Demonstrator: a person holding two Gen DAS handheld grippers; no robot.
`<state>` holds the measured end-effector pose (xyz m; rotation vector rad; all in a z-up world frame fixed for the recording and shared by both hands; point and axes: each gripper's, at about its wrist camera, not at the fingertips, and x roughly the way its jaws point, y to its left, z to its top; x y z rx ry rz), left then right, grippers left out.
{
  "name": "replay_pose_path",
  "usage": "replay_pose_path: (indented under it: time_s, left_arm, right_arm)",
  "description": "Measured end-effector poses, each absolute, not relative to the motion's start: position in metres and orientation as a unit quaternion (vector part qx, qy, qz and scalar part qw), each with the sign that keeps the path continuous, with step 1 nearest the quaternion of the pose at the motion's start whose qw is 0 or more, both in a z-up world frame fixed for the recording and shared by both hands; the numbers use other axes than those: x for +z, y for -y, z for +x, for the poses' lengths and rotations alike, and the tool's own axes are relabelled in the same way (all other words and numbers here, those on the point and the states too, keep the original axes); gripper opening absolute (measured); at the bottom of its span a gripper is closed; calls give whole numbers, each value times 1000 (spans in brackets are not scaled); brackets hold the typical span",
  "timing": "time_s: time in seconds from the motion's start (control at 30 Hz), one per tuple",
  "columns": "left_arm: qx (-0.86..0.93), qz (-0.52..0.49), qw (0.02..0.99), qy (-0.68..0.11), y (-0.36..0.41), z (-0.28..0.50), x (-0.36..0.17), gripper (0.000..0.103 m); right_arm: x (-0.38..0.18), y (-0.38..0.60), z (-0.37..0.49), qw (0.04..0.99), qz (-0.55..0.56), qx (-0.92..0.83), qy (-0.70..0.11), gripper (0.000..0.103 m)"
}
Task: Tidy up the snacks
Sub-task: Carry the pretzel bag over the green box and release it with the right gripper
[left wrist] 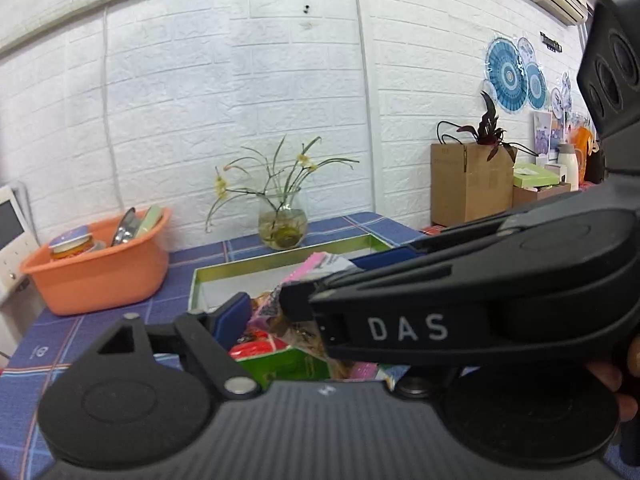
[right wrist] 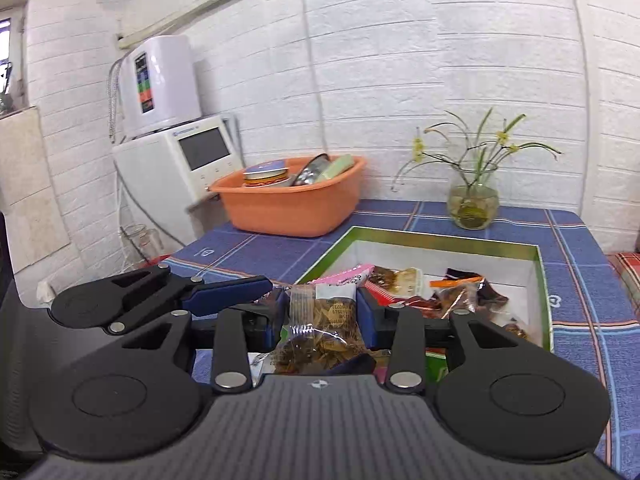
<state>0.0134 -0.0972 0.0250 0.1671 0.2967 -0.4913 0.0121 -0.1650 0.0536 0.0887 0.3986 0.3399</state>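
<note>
A crinkly clear snack packet (right wrist: 320, 320) of brown pieces sits clamped between the right gripper's (right wrist: 322, 316) blue pads, long axis toward twelve o'clock, over the shallow green-rimmed box (right wrist: 540, 280). More wrappers heap at one o'clock. The left gripper (left wrist: 296, 284) stands wide; the right tool hides what lies between its fingers.

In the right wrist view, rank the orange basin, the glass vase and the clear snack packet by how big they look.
1. orange basin
2. clear snack packet, though it is nearest the camera, so its rank is unsure
3. glass vase
</note>
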Motion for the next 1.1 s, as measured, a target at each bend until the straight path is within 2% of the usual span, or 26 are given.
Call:
replay_pose_path:
  time_s: [0.43,0.87,0.9,0.97,1.0,1.1]
  left_arm:
    - [-260,77,943,-195,116,109,24,76]
    - [-279,81,928,-231,129,159,-11,77]
    - [-279,86,928,-233,129,162,-13,78]
    - [-266,87,929,-242,127,169,-14,85]
    - [-263,81,930,-244,123,171,-13,87]
    - [-249,65,938,-234,103,171,-6,91]
  right_arm:
    - [49,191,96,958,76,144,-237,66]
    - [12,208,134,952,93,140,-256,68]
    - [10,210,136,951,94,147,-257,71]
    - [9,214,136,954,97,145,-244,100]
    - [10,216,133,959,96,133,-229,103]
    - [18,222,118,973,94,120,-176,103]
